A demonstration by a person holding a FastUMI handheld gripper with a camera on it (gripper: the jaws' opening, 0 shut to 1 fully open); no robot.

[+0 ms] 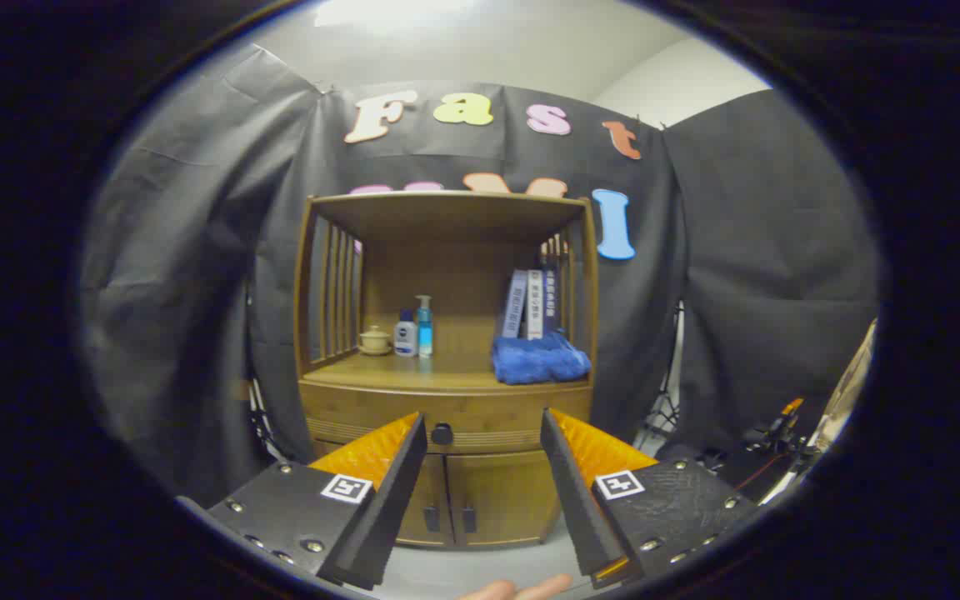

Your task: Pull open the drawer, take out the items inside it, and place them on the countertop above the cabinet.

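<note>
While drawer [447,417] sits closed, tool [484,425] held level, fingers spread apart, aimed at knob [442,434]; nothing gripped.

A wooden cabinet [447,367] is standing against a black cloth wall [197,275] that is hanging in loose folds. Slatted sides [332,292] are framing its open shelf, under a flat top board [447,212]. Two lower doors [480,500] are sitting closed above a pale floor [480,567]. A white ceiling [480,42] is glowing with light overhead. Stand legs and cables [747,450] are showing at the right.
</note>
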